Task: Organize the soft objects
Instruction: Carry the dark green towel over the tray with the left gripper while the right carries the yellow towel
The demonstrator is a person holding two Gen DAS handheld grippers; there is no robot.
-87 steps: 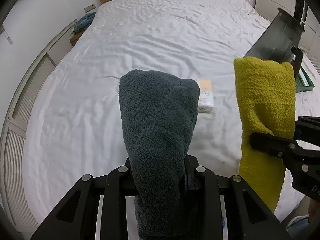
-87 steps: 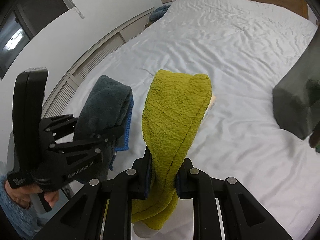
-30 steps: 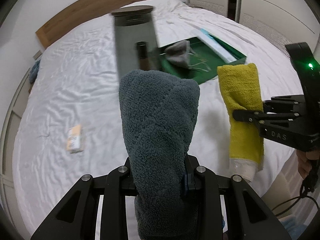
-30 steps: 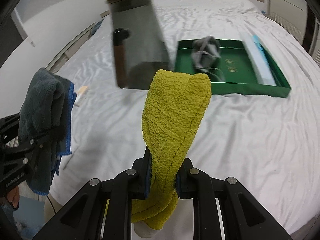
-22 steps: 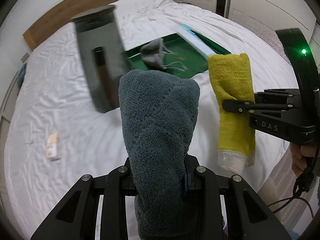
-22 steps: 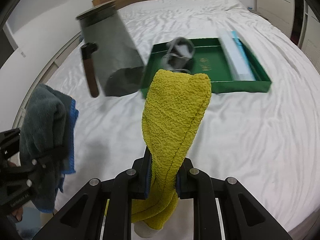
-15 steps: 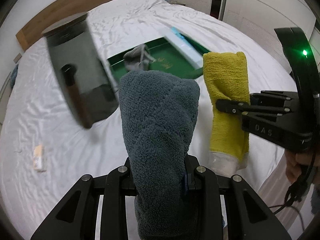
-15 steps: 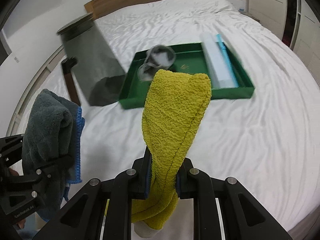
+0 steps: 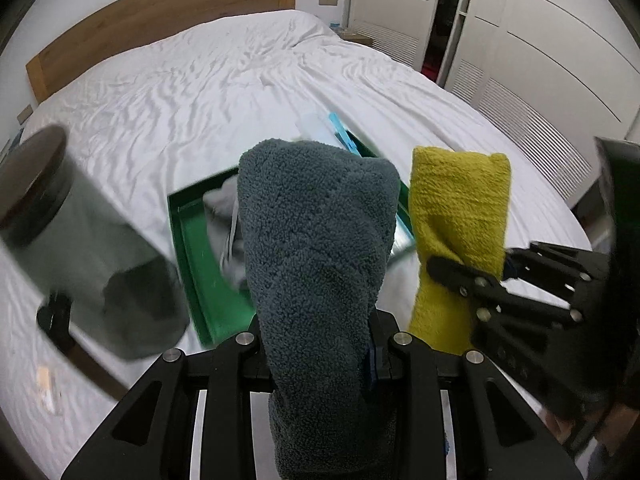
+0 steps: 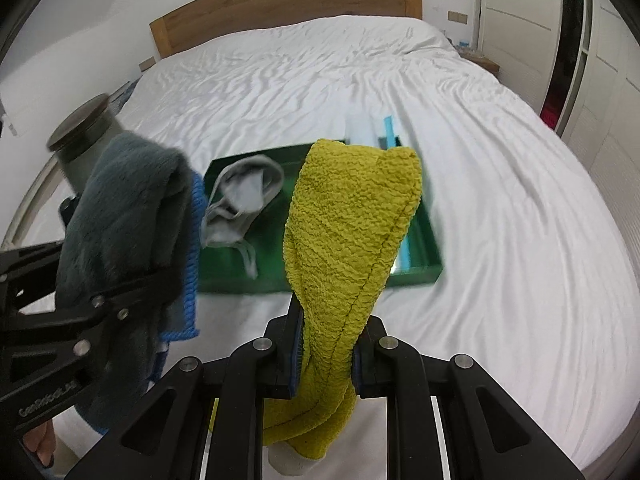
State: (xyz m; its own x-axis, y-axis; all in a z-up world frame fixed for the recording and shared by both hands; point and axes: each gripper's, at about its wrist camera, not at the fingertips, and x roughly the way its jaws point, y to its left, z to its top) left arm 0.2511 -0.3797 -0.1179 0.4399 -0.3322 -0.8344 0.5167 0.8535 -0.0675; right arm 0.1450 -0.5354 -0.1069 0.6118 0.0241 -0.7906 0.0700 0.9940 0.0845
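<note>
Carry step. Left gripper (image 9: 320, 344) clamps grey sock (image 9: 320, 256), frame centre; right gripper (image 10: 324, 356) clamps yellow sock (image 10: 348, 232). Green tray (image 10: 416, 276) mid-frame, on bed. Next, likely: lower both over tray, release.

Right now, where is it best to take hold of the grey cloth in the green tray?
Probably the raised bunched top of the grey cloth, coming from above: it lies crumpled on the floor of the green tray, whose walls block a sideways approach.

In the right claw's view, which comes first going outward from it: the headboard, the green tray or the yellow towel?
1. Yellow towel, clamped in the right claw.
2. Green tray, on the bed just ahead.
3. Headboard, at the bed's far end.
</note>
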